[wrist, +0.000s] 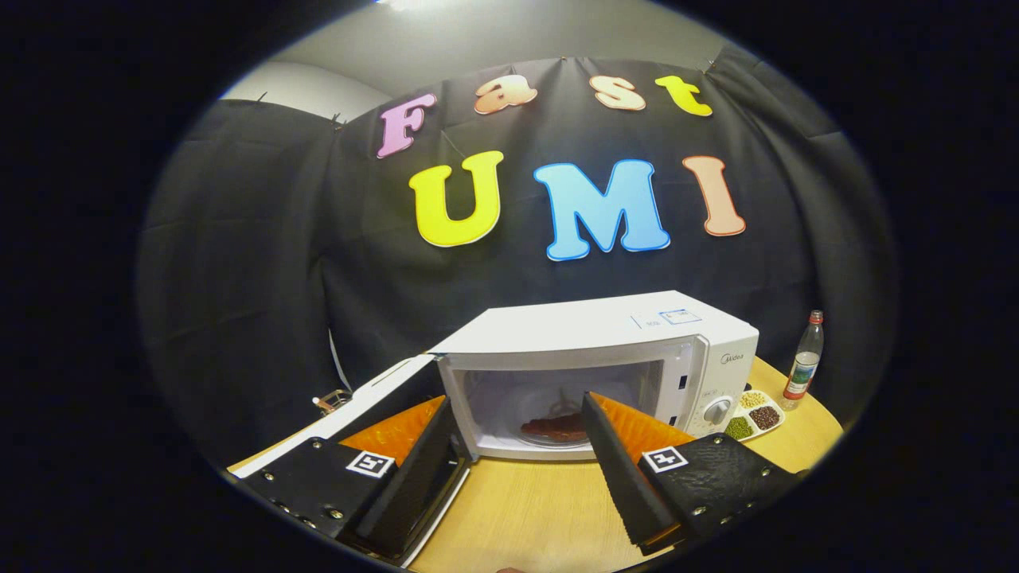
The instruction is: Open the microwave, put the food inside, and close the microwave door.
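The wooden table (549, 517) carries a microwave (605, 358), with a bottle (804, 362) and tray (755, 415) at its right edge.

Glossy plastic microwave (605, 338), matt wood-grain table (533, 509) — wrinkled cloth wall (263, 263)

The right tong finger (617, 469) hides part of the food (553, 427).

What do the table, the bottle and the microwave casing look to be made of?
Table: pale wood or wood-look laminate, faint grain. Bottle: clear, probably plastic, red cap. Microwave casing: white, smooth, likely painted metal. Gripper open, fingers apart before it.
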{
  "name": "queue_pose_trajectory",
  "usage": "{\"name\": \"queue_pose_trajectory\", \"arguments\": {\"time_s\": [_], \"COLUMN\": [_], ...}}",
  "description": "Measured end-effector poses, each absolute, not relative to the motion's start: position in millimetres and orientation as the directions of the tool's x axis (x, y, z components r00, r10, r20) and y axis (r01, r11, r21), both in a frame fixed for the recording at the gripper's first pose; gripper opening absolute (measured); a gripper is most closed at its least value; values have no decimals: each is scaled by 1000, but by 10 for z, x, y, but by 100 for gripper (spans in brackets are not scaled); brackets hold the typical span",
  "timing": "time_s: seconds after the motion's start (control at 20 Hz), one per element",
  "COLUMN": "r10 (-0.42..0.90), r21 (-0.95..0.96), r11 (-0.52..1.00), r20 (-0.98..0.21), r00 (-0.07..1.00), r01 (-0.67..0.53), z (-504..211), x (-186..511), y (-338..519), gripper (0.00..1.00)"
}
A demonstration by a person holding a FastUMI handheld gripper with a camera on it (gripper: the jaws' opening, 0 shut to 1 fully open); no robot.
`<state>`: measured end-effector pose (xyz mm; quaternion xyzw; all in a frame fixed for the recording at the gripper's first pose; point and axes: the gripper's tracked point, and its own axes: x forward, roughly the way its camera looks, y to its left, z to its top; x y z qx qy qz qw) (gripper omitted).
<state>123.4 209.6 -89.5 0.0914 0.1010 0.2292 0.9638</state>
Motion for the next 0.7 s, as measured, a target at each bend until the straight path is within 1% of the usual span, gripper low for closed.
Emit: {"name": "queue_pose_trajectory", "arguments": {"time_s": [0.3, 0.7], "r10": [558, 735], "r21": [255, 249], "r11": [815, 664], "r20": [-101, -46], "r00": [824, 677], "r01": [-520, -705], "z": [-541, -325], "x": [538, -453], "y": [2435, 3212], "gripper": [98, 97]}}
